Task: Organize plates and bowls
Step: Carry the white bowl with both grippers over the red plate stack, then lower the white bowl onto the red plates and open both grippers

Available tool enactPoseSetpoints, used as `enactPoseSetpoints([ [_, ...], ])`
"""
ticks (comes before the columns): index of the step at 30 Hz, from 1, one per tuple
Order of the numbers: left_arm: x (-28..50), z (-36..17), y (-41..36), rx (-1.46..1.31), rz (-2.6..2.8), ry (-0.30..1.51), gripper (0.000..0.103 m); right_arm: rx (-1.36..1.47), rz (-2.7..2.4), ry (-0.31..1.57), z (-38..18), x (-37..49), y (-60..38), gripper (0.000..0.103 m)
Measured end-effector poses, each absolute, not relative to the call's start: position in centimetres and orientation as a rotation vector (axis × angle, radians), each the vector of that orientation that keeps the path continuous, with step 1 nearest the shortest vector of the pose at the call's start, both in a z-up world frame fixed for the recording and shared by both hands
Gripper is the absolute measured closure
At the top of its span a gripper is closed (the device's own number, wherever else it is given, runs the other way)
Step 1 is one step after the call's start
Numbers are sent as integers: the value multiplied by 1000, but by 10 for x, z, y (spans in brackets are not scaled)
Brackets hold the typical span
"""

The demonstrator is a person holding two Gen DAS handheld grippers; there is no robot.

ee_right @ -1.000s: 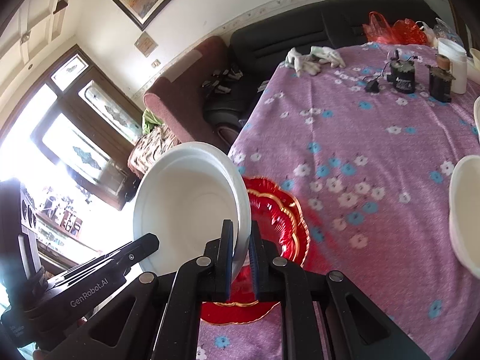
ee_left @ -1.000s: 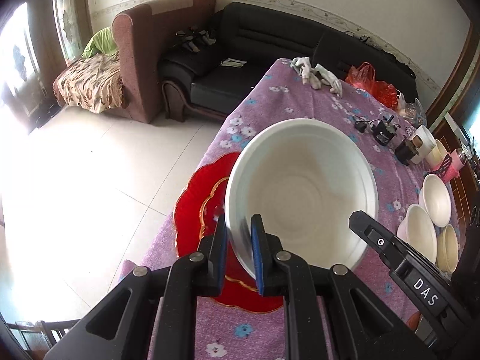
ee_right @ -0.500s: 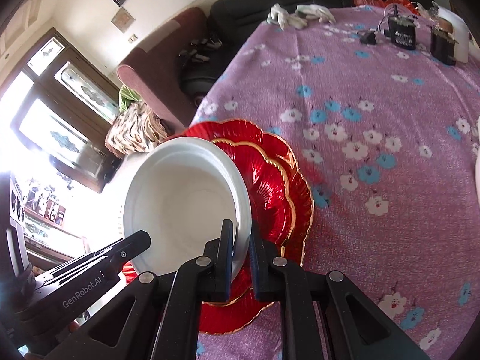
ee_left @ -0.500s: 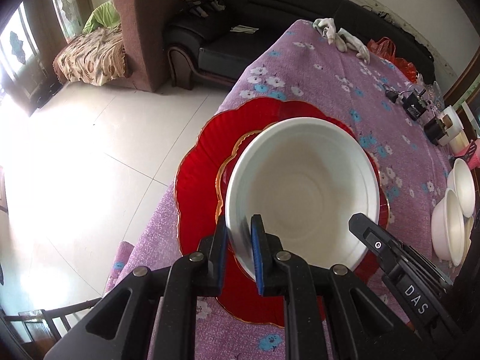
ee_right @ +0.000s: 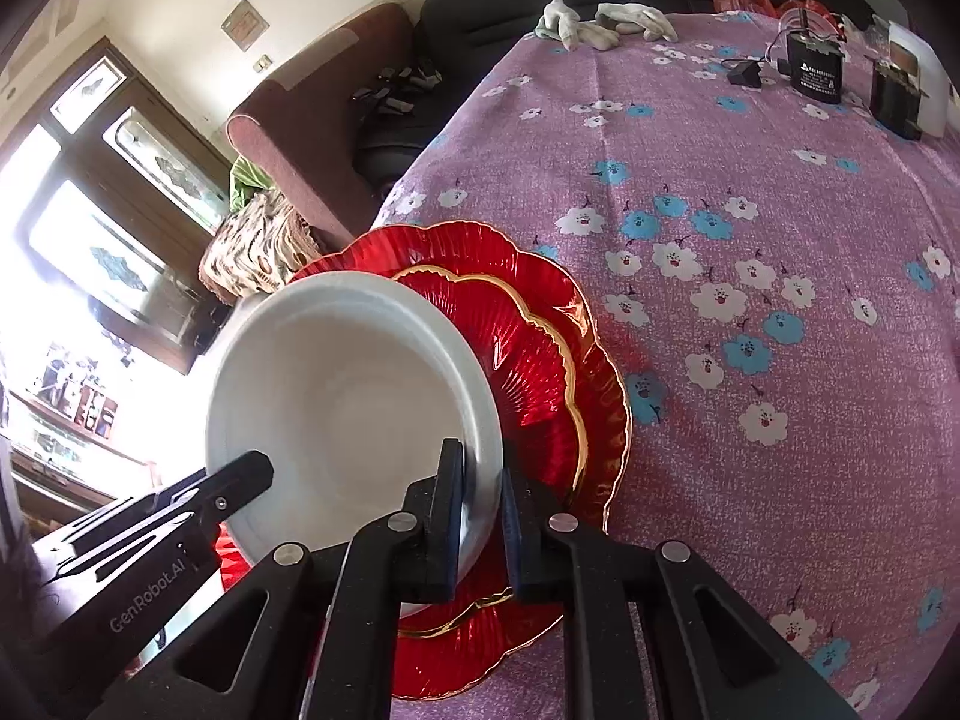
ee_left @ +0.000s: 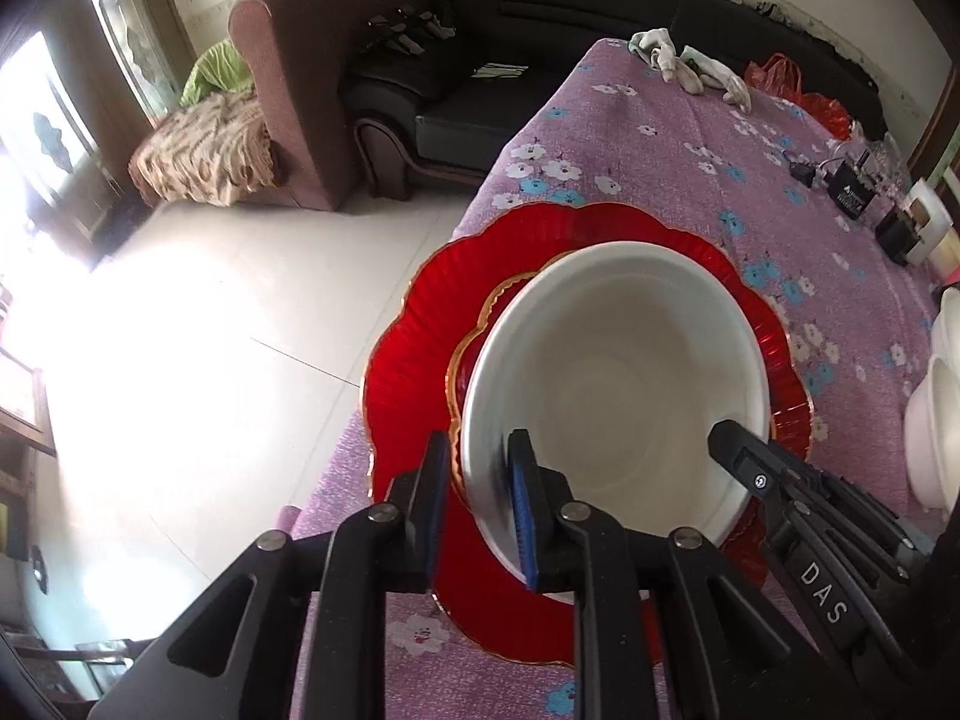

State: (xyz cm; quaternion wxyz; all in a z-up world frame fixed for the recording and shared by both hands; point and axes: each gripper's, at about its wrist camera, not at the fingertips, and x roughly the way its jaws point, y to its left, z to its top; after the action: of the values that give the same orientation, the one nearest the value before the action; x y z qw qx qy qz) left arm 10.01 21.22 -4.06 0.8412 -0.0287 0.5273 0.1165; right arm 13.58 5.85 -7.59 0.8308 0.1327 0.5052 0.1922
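White bowl [ee_left: 618, 384], large, glossy, plain inside, nothing in it; tilted slightly, sitting on the smaller red plate [ee_right: 540, 384]. Left hand-held gripper [ee_left: 477, 492] straddling the near-left rim, blue pads [ee_left: 521, 510] spread either side of the wall, a visible gap on the outer side: looks open, not clamping. Right hand-held gripper [ee_right: 483, 504] straddling the near-right rim, one finger inside, one outside, narrow gaps both sides: contact with the rim not clear, cannot tell whether gripping. Smaller red plate scalloped, gold-edged, ribbed, stacked on a larger red plate [ee_left: 420, 360] of the same pattern. Stack at the near-left corner of the desk [ee_right: 750, 210], purple cloth with white and blue flowers. Small white bowls [ee_left: 936, 420] at the right edge, contents not visible. Farther off: black adapters [ee_right: 813, 69], white gloves [ee_right: 600, 21], red bag [ee_left: 780, 75]. Beyond the desk: black sofa [ee_left: 480, 96], brown armchair [ee_left: 288, 78].
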Motion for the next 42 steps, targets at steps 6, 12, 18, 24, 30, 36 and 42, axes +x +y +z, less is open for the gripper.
enactPoseSetpoints([
  [6, 94, -31, 201, 141, 374, 1041, 48, 259, 403, 1065, -75, 135, 61, 88],
  [12, 88, -18, 204, 193, 417, 993, 36, 246, 401, 1064, -73, 132, 62, 89],
  [18, 79, -5, 216, 202, 480, 938, 35, 221, 381, 1041, -68, 128, 61, 89],
  [24, 69, 12, 227, 136, 473, 911, 35, 243, 389, 1076, -64, 131, 55, 82],
  [30, 58, 22, 217, 98, 424, 894, 35, 197, 350, 981, -40, 120, 45, 67],
  [36, 39, 35, 173, 105, 334, 838, 32, 221, 323, 831, -9, 92, 3, 62],
  [42, 37, 27, 96, 122, 164, 842, 28, 250, 237, 742, 6, 60, -69, 61],
])
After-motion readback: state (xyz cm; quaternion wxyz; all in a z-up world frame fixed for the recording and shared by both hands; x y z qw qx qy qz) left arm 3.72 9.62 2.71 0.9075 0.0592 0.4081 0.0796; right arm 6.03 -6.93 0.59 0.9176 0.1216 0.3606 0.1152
